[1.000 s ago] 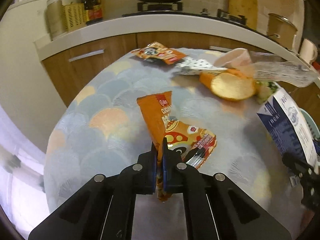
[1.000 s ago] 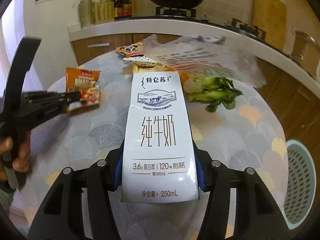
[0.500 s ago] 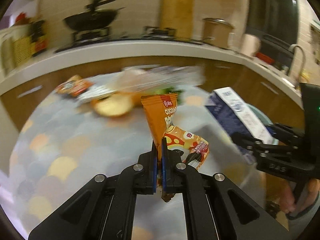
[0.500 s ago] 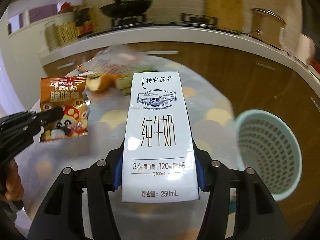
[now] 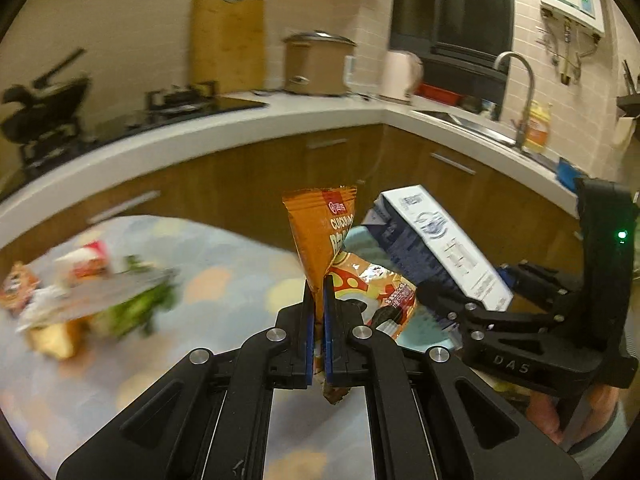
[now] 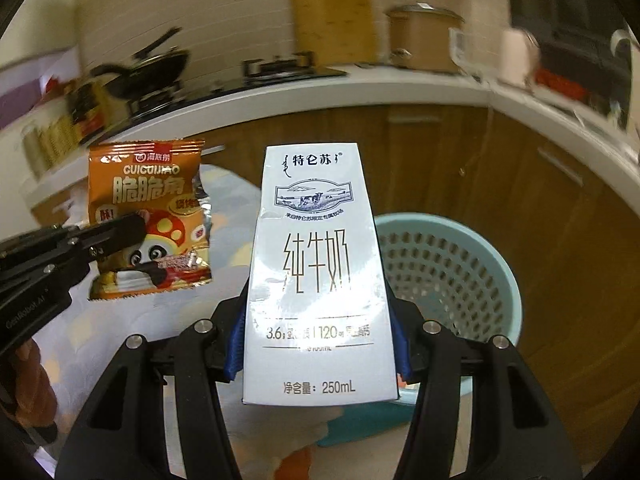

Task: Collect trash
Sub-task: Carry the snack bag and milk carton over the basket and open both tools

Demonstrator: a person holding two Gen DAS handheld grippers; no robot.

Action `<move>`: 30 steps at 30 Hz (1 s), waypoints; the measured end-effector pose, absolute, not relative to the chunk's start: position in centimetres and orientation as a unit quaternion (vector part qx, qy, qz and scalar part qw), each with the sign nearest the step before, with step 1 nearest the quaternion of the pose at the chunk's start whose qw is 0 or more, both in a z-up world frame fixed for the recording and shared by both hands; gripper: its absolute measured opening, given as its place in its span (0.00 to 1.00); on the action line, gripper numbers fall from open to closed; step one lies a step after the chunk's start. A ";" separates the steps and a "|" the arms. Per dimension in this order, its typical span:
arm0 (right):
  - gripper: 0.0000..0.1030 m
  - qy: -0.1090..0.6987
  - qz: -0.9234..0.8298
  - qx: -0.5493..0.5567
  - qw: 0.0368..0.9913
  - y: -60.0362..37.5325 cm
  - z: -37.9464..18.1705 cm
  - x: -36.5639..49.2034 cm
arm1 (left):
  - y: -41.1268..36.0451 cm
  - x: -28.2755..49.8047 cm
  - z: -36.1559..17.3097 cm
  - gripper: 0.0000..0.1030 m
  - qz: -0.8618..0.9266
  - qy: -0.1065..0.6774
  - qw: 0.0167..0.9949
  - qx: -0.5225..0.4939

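Observation:
My left gripper (image 5: 316,286) is shut on the lower edge of an orange snack wrapper (image 5: 320,232), which stands up from its jaws above the table. In the right wrist view the same wrapper (image 6: 148,184) hangs at the left, pinched by the left gripper (image 6: 120,228). My right gripper (image 6: 318,320) is shut on a white 250 mL milk carton (image 6: 316,264), with blue pads pressing both its sides. The carton (image 5: 440,244) and right gripper (image 5: 480,304) show at the right in the left wrist view. A light-blue perforated basket (image 6: 460,264) stands on the floor just behind and right of the carton.
The round table with a patterned cloth (image 5: 220,292) carries blurred greens (image 5: 136,304), bread and other wrappers at its far left. A white counter (image 5: 240,120) over wooden cabinets curves behind, with stove, pot and sink. A hand (image 5: 548,416) grips the right tool.
Both grippers have swung right, off the table's middle and toward the blue basket, which has grown larger in the right wrist view. Both grips are unchanged.

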State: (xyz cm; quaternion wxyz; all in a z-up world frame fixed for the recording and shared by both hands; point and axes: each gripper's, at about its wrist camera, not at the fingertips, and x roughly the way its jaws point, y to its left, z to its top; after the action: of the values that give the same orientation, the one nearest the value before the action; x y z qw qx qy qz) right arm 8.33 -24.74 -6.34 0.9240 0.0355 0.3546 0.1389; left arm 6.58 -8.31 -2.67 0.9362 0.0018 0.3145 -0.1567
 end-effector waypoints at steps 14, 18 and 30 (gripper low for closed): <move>0.51 0.424 0.027 0.076 0.902 -31.3 -11.6 12.2 | -16.4 15.2 -7.9 0.02 -0.210 0.387 0.898 0.010; 0.51 0.436 0.015 0.080 0.896 -31.6 -12.7 12.9 | -16.5 16.6 -9.7 0.02 -0.210 0.411 0.887 0.005; 0.51 0.470 0.013 0.093 0.877 -31.9 -15.2 13.9 | -17.8 19.0 -12.7 0.03 -0.196 0.469 0.861 0.007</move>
State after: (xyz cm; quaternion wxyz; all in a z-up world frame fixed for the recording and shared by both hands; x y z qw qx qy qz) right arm 13.95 -31.90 -15.23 0.8775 0.0929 0.4704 0.0131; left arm 19.02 -17.78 -12.70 0.8610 0.0074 0.4693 -0.1959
